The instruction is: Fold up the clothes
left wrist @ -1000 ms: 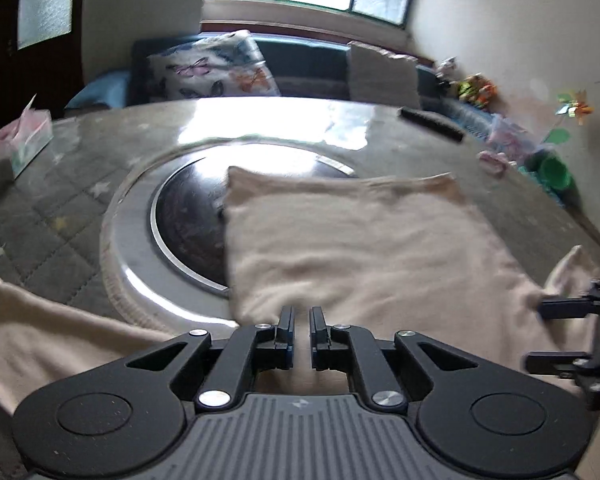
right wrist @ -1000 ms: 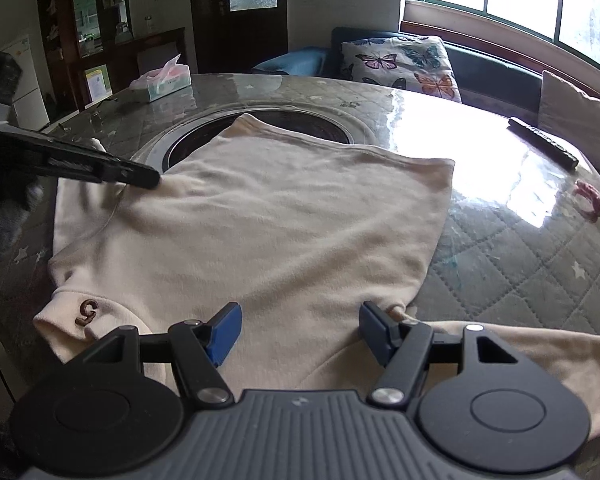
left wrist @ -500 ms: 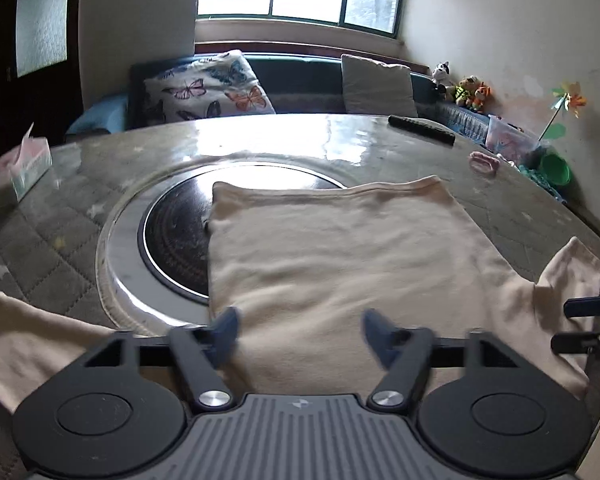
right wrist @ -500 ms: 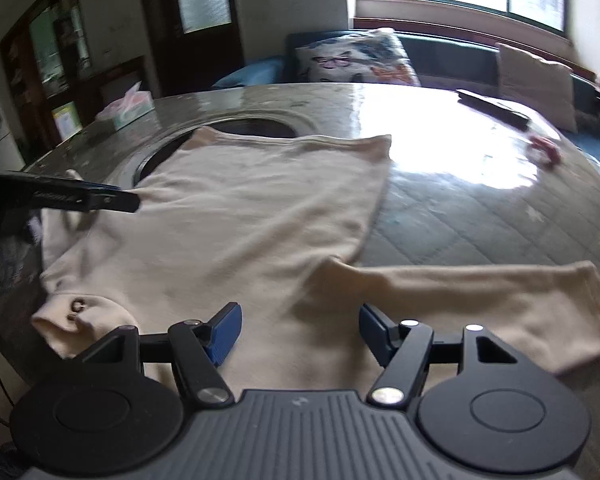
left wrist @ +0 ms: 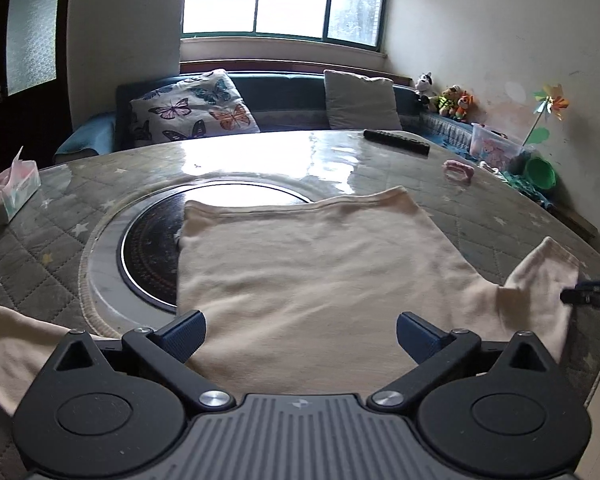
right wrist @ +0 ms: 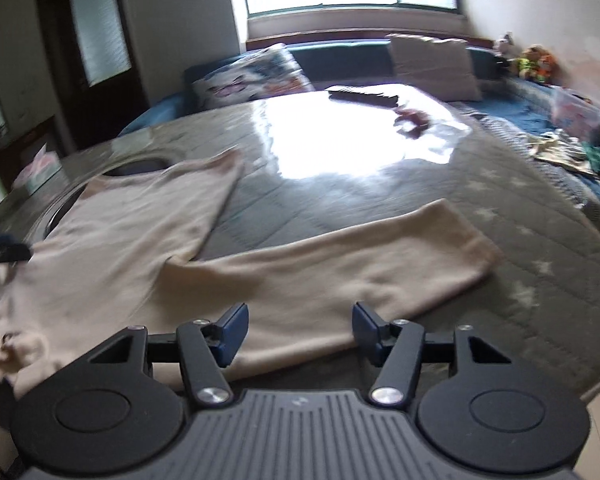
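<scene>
A cream long-sleeved top (left wrist: 312, 272) lies flat on the round table, hem toward the window. My left gripper (left wrist: 300, 328) hovers over its near edge; the jaws are opening wide, with cloth below them but nothing pinched. One sleeve (left wrist: 16, 340) trails off to the left. In the blurred right wrist view the other sleeve (right wrist: 340, 256) stretches out to the right of the body (right wrist: 112, 248). My right gripper (right wrist: 300, 318) sits just above that sleeve. Its jaws are closing a little but stand apart, and the pads do not press the cloth.
A round dark hob (left wrist: 152, 248) is set into the quilted table (left wrist: 480, 216), partly under the top. A tissue box (left wrist: 12, 192) stands far left, with a remote (left wrist: 396, 142) and a pink hair tie (left wrist: 458, 170) at the back right. A sofa with cushions lies beyond.
My left gripper's jaws went from shut to wide open and it drew back slightly. My right gripper swung right, from over the top's body to over its sleeve.
</scene>
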